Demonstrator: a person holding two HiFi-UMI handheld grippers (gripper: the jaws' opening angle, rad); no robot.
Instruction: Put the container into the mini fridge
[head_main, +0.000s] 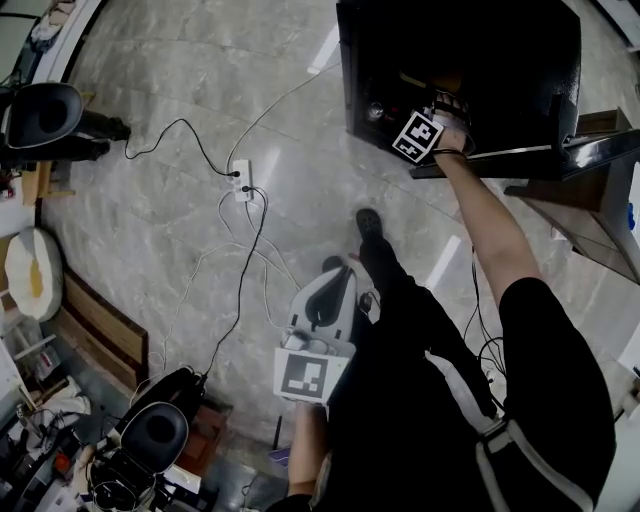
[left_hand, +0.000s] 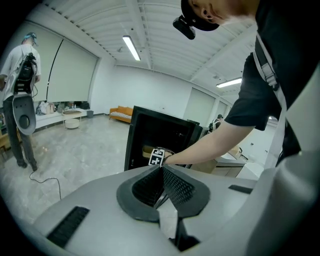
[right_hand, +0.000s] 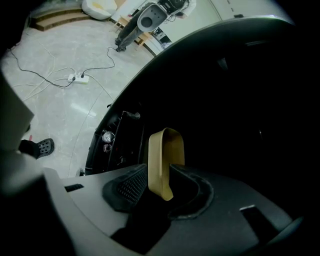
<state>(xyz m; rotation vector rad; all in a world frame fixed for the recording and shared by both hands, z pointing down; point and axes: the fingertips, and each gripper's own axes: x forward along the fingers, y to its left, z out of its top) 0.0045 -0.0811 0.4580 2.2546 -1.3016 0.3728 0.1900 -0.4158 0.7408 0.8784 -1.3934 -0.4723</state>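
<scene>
The container (right_hand: 165, 150) sits right between the jaws of the right gripper (right_hand: 159, 169), already inside the dark mouth of the mini fridge (head_main: 560, 60). The jaws stand fairly wide and are closed on it: the left pad lies against its left wall and the right pad against the other side, so it looks held, not let go. It is a tan, shallow tub turned up on its edge. Its long axis runs straight ahead out of the jaws and deeper into the fridge, and its hollow side faces the right jaw. Its near end reaches back down into the throat of the jaws, and its rounded far end stands clear ahead of the fingertips. Whether anything is under it cannot be made out, as the space ahead of and below the jaws is black. The next move probably turns on that line: lower it until it rests, spread the jaws, and pull back along the same axis so neither pad drags the tub out. The left gripper (left_hand: 161, 171) has its jaws together on nothing. The fridge lies well ahead of them, so the right hand is plainly the nearer one.
</scene>
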